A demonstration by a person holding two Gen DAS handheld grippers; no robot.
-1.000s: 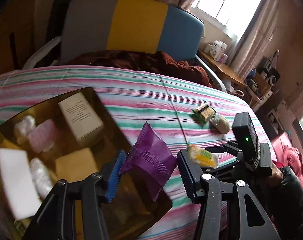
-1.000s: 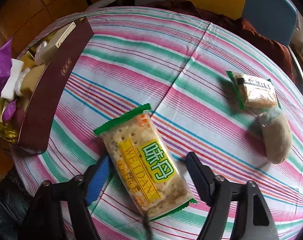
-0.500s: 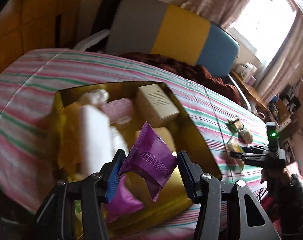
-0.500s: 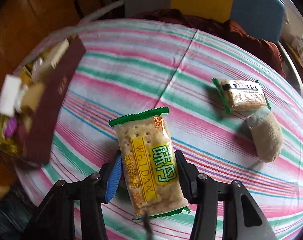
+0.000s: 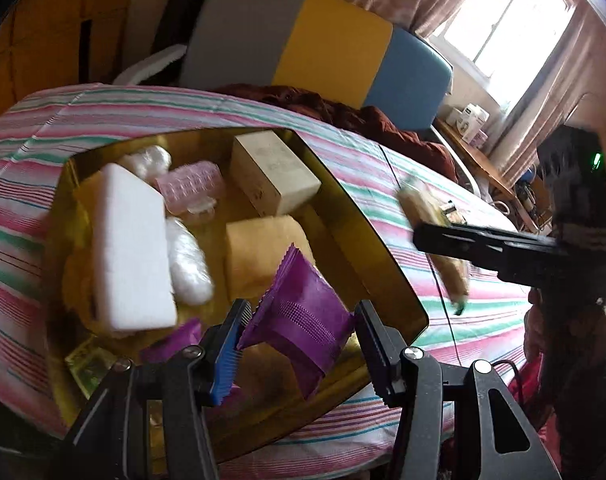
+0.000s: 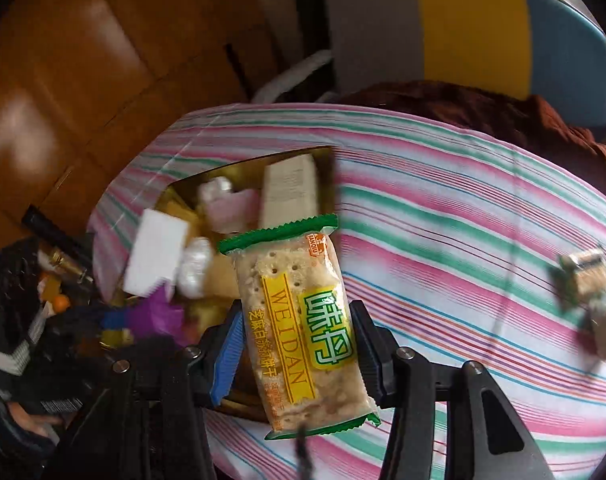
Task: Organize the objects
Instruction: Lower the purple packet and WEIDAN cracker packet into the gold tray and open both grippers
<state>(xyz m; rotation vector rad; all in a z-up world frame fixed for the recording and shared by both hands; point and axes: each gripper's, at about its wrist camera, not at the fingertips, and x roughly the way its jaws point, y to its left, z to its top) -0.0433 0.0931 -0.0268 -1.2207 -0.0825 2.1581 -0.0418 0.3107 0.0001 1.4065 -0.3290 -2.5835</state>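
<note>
My left gripper (image 5: pixel 301 334) is shut on a purple snack packet (image 5: pixel 299 320) and holds it above the near end of the gold-lined box (image 5: pixel 367 236). The box holds a white block (image 5: pixel 131 244), a beige carton (image 5: pixel 275 176), a pink packet (image 5: pixel 191 188) and several other items. My right gripper (image 6: pixel 297 344) is shut on a yellow-green cracker packet (image 6: pixel 299 332), held in the air beside the box (image 6: pixel 247 168). In the left wrist view the right gripper (image 5: pixel 419 236) comes in from the right with the blurred packet (image 5: pixel 451 264).
A striped cloth (image 6: pixel 463 208) covers the round table. A green-edged snack packet (image 6: pixel 585 276) and a grey-beige object (image 6: pixel 605 326) lie at its right side. A grey, yellow and blue chair (image 5: pixel 315 44) stands behind the table with a brown cloth (image 5: pixel 343 112) on it.
My right gripper closed on the cracker packet, lifted it off the cloth and carried it left toward the box. My left gripper stayed shut on the purple packet over the box.
</note>
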